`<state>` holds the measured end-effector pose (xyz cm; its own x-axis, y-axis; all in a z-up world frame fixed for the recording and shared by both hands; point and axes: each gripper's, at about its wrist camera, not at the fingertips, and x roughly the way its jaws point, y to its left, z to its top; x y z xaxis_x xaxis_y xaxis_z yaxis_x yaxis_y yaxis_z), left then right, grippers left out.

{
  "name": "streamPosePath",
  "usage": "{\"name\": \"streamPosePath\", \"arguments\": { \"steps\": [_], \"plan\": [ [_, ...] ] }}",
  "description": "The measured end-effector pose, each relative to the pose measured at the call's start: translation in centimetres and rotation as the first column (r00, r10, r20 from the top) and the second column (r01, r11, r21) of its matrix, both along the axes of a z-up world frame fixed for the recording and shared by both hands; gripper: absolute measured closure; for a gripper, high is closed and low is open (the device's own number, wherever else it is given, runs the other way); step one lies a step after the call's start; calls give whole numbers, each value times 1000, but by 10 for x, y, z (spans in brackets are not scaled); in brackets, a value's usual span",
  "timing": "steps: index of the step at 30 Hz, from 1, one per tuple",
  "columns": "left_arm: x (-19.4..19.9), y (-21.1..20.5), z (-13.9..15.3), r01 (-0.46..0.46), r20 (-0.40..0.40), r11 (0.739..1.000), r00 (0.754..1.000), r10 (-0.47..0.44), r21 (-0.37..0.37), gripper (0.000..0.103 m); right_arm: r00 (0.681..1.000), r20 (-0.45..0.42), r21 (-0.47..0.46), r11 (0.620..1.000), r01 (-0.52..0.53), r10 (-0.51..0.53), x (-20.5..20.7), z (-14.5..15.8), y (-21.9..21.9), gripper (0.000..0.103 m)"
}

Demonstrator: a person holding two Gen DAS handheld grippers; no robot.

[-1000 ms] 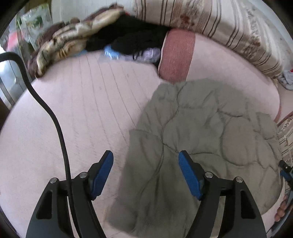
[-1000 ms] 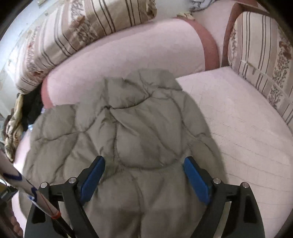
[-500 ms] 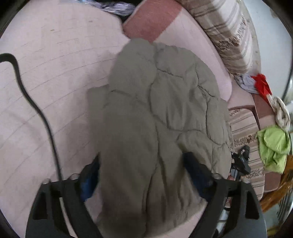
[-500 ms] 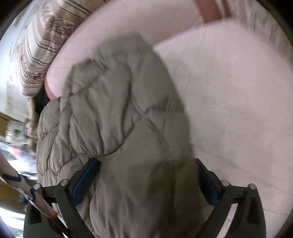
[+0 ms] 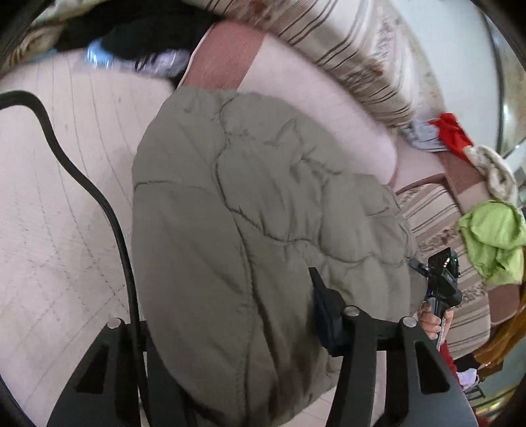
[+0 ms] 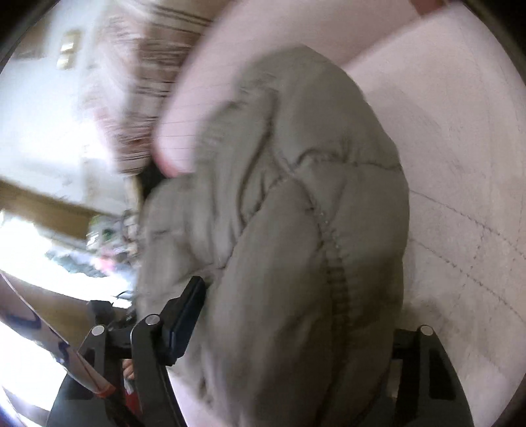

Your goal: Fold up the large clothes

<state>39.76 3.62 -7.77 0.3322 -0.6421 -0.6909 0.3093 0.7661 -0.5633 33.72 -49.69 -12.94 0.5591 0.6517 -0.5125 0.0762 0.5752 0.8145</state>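
On the pink quilted sofa seat [image 5: 59, 230]: one olive-grey quilted puffer jacket [image 5: 250, 210], bulky, lying in a rounded heap with its far edge against the pink backrest [image 5: 312, 88]. Left gripper [image 5: 230, 328]: fingers have just been closing, the jacket's near edge bunched between them, apparently pinched; the left-hand finger is hidden under the fabric. Right gripper [image 6: 296, 322]: fingers likewise just closing round a thick fold of the same jacket [image 6: 296, 203], the picture blurred, so contact is probable, not certain. Both grips sit on the near hem, judged so that the garment can be lifted and doubled over toward the backrest. Adjacent: striped cushion [image 5: 345, 42], black cable [image 5: 98, 197], dark clothes pile [image 5: 131, 29], green garment [image 5: 493, 239].
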Motion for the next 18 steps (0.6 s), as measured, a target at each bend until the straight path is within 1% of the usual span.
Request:
{"name": "streamPosePath", "arguments": {
  "steps": [1, 2, 3, 4, 5, 6, 7, 8, 10, 11, 12, 13, 14, 15, 16, 18],
  "plan": [
    [-6, 1, 6, -14, 13, 1000, 1000, 14, 22, 52, 999, 48, 5, 1000, -13, 13, -7, 15, 2, 27],
    [-9, 3, 6, -25, 19, 999, 1000, 24, 34, 52, 997, 82, 3, 1000, -16, 15, -12, 27, 4, 27],
    [-10, 3, 3, -41, 24, 997, 999, 39, 63, 51, 995, 94, -14, 1000, -18, 19, -15, 31, 5, 27],
    [-9, 1, -6, -62, 10, 992, 998, 61, 112, 49, 996, 86, -40, 999, -19, 23, -17, 30, 7, 27],
    [-6, 1, -17, -84, -18, 985, 996, 88, 149, 44, 999, 47, -82, 997, -7, 11, -15, 24, 10, 27],
    [0, 2, -30, -111, -56, 977, 991, 123, 183, 42, 1000, -1, -116, 993, 13, -13, -13, 14, 9, 27],
    [4, 5, -43, -131, -90, 974, 985, 149, 183, 38, 997, -58, -148, 988, 37, -46, -9, 1, 8, 26],
    [6, 8, -45, -138, -102, 977, 982, 156, 164, 37, 991, -105, -167, 984, 60, -78, -7, -12, 6, 23],
    [4, 19, -36, -166, -130, 980, 975, 180, 108, 37, 975, -158, -165, 978, 127, -154, -12, -29, 1, 17],
    [1, 23, -28, -173, -118, 980, 976, 184, 99, 37, 970, -160, -169, 973, 158, -185, -14, -28, -1, 16],
    [-3, 26, -19, -172, -95, 981, 979, 181, 95, 37, 961, -147, -199, 959, 201, -232, -21, -20, -3, 16],
    [-6, 31, -13, -168, -82, 981, 981, 176, 94, 37, 952, -121, -252, 937, 244, -280, -28, -9, -4, 15],
    [-10, 37, -4, -179, -62, 977, 980, 187, 112, 37, 945, -98, -294, 917, 271, -311, -34, 0, -6, 15],
    [-14, 42, 4, -201, -32, 970, 978, 207, 140, 37, 932, -46, -367, 874, 319, -359, -43, 17, -9, 15],
    [-17, 45, 12, -219, 3, 962, 975, 221, 165, 37, 924, -2, -419, 839, 347, -383, -49, 31, -9, 15],
    [-13, 40, 28, -241, 58, 952, 971, 234, 190, 37, 922, 69, -507, 782, 362, -382, -58, 56, -8, 15]
  ]
}}
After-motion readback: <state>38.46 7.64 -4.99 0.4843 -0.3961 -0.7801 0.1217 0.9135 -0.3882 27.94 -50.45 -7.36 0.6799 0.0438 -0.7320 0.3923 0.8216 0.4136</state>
